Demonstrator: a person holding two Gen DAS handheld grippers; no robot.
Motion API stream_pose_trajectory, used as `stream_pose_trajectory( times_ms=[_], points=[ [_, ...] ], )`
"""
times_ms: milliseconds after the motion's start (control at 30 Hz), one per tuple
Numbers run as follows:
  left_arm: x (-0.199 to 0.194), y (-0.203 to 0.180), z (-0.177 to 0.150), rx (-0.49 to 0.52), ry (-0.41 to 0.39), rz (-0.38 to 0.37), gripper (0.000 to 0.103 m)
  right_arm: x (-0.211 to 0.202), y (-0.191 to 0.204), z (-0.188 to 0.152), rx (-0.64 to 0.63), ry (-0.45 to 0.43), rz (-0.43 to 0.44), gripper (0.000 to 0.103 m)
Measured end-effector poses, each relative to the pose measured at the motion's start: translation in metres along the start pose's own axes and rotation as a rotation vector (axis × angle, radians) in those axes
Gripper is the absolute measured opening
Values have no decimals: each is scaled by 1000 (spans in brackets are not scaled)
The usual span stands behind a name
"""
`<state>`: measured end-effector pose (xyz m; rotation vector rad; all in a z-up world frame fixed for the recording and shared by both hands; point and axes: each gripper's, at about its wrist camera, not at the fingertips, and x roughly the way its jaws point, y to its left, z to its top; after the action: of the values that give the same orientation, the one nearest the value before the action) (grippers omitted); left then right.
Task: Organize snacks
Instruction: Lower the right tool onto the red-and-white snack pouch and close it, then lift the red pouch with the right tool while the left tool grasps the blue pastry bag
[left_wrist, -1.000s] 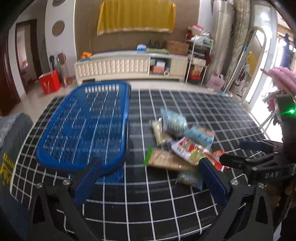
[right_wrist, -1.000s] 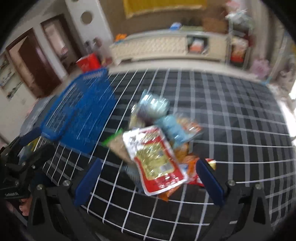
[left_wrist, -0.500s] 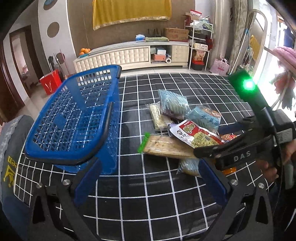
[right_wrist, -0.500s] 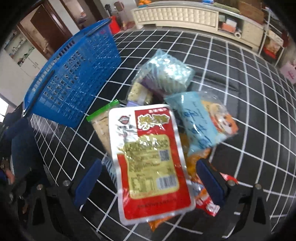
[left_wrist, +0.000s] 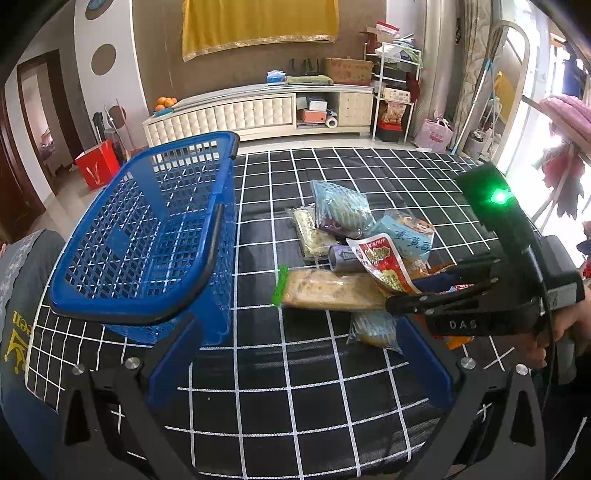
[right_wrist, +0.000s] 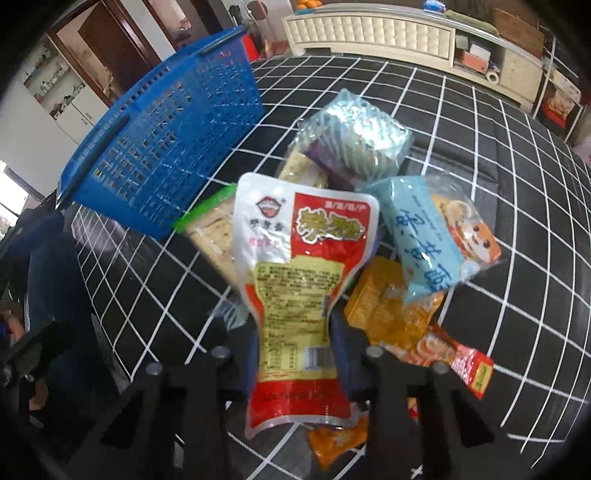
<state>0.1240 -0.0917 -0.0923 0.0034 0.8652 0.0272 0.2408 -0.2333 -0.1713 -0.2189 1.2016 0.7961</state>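
Right hand-held gripper, closing, lower onto red-and-white pouch.

"DAS" shows in white on the black body of the right gripper. The red-and-white snack pouch and light blue packet carry Chinese print, unreadable here. The grey garment shows yellow letters "een".

A home living room: a long cream tufted TV cabinet stands along the far wall under a yellow cloth, oranges on its left end, a cluttered wire shelf rack at far right, a wooden doorway far left.
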Motion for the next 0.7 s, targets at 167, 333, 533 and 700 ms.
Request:
stream_pose_trajectory(
  times_ms=[167, 333, 533, 700],
  points=[
    [-10, -3, 7, 24, -26, -4, 103, -22, 0, -4, 41, -72, -1, 37],
    [-12, -8, 37, 55, -51, -4, 103, -67, -14, 1, 101, -168, -70, 38],
    [10, -24, 89, 87, -12, -52, 103, -96, -48, 9, 216, -238, -131, 38],
    [42, -49, 123, 176, 64, -49, 103, -100, -73, 21, 325, -273, -158, 38]
  ],
)
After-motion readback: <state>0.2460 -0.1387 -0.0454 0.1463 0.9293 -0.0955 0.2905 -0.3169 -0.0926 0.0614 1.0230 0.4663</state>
